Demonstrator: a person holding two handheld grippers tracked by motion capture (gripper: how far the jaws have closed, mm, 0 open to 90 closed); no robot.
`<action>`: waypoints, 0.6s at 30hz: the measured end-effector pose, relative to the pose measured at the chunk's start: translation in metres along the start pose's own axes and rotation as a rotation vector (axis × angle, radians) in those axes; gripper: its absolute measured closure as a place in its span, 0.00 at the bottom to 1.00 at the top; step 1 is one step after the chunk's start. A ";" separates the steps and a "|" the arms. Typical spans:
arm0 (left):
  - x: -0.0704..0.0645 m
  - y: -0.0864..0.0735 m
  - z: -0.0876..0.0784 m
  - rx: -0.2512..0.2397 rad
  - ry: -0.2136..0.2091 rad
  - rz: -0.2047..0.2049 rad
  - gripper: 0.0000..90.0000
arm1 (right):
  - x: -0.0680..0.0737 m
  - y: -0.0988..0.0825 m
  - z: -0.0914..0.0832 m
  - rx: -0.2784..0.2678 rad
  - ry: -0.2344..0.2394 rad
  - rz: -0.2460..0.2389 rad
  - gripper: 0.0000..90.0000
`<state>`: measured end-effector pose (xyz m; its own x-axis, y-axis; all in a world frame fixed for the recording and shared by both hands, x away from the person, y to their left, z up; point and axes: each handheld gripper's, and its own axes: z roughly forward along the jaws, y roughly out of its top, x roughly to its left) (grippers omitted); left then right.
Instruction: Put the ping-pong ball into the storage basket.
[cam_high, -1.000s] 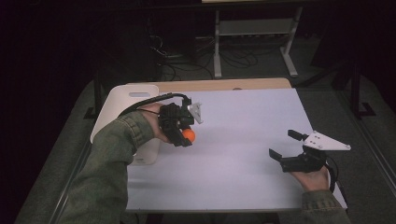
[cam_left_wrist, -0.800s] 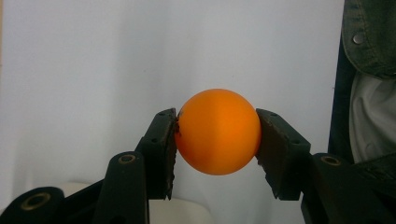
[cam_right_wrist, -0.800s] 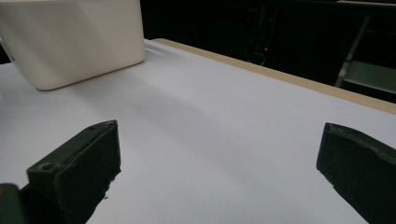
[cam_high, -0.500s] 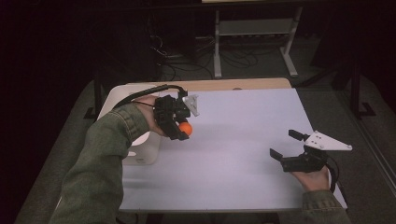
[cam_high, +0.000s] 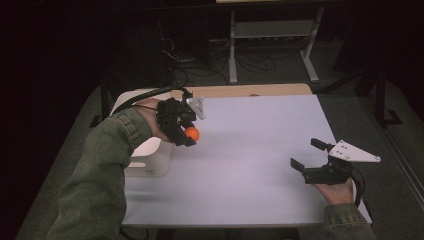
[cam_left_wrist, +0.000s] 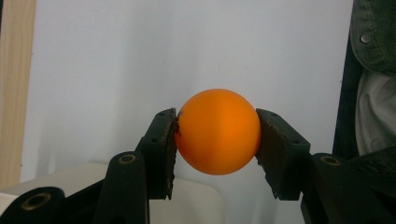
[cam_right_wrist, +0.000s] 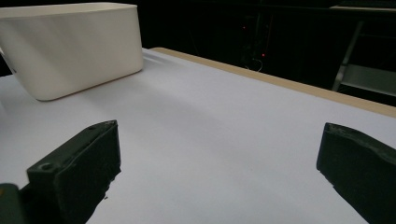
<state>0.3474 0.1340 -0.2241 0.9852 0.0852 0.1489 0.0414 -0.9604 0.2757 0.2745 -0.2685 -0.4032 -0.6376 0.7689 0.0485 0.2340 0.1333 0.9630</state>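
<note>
Right black two-jaw gripper (cam_high: 306, 155) sat near the white table's (cam_high: 260, 170) near right corner, jaws wide apart, nothing between. Left black gripper (cam_high: 190, 135) was clamped on a small smooth orange ball (cam_left_wrist: 217, 131), held above the table beside the left edge, just beside a white rounded plastic bin (cam_high: 145, 157). No readable writing.

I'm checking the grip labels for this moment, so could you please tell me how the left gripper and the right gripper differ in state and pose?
The left gripper is shut on an orange ball, while the right gripper has its jaws wide apart with nothing between them. In the high view the left gripper is held up beside the white bin, while the right gripper sits low near the table's right edge. Both have black jaws and are hand-held.
</note>
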 end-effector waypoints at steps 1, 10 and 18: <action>0.001 -0.002 -0.002 -0.001 0.003 -0.005 0.56 | 0.000 0.000 0.000 0.000 0.000 0.000 0.00; 0.002 -0.008 -0.007 -0.006 0.017 -0.011 0.56 | 0.000 0.000 0.000 0.004 0.002 -0.002 0.00; 0.008 -0.020 -0.011 0.004 0.031 -0.042 0.56 | 0.000 0.000 0.001 0.006 0.003 0.001 0.00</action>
<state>0.3522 0.1564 -0.2184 0.9769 0.1333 0.1669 0.0830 -0.9569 0.2784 0.2746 -0.2679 -0.4037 -0.6394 0.7672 0.0506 0.2393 0.1361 0.9614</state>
